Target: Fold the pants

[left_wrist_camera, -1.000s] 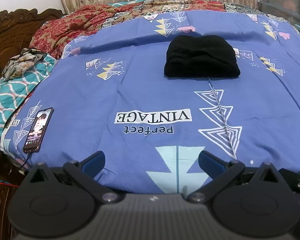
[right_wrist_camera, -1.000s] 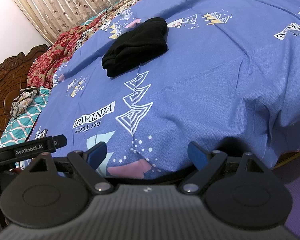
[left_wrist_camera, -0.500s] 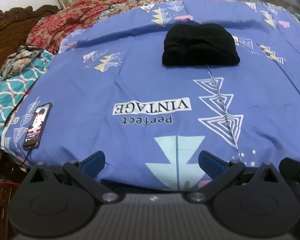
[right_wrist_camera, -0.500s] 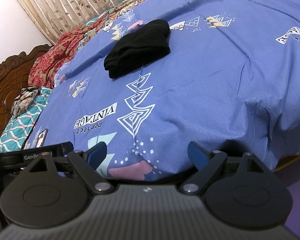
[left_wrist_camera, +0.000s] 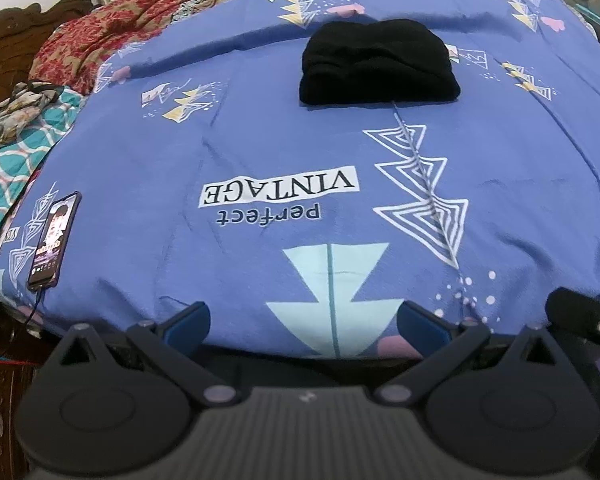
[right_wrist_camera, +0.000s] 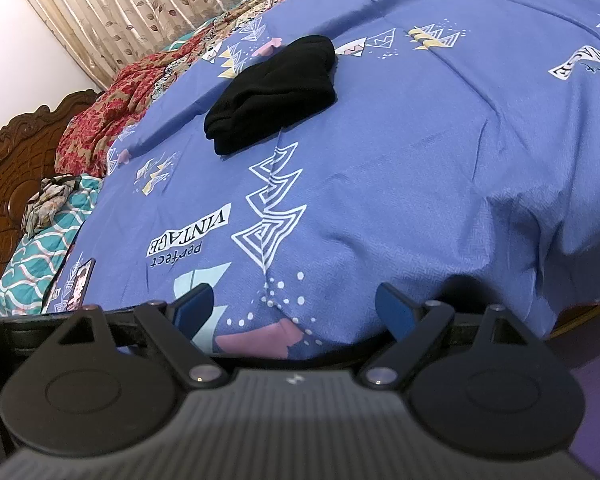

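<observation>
Black pants [left_wrist_camera: 378, 66] lie folded into a compact bundle on the blue patterned bedspread [left_wrist_camera: 260, 140], far from both grippers. The right wrist view shows the same pants [right_wrist_camera: 274, 92] up and to the left. My left gripper [left_wrist_camera: 304, 322] hangs over the bed's near edge, open, with nothing between its blue pads. My right gripper [right_wrist_camera: 294, 306] is also open and empty at the near edge. The tip of the right gripper shows at the right edge of the left wrist view.
A phone [left_wrist_camera: 54, 240] with a lit screen and cable lies at the bed's near left corner. A teal quilt [left_wrist_camera: 8, 164], a crumpled cloth [left_wrist_camera: 16, 108] and a red floral blanket [left_wrist_camera: 112, 24] sit left, against a carved wooden headboard [right_wrist_camera: 8, 168]. Curtains [right_wrist_camera: 140, 4] hang behind.
The left wrist view has tipped downward a little, so the pants and bed print sit higher in its frame. The right gripper has kept still. Both jaws stay wide.
</observation>
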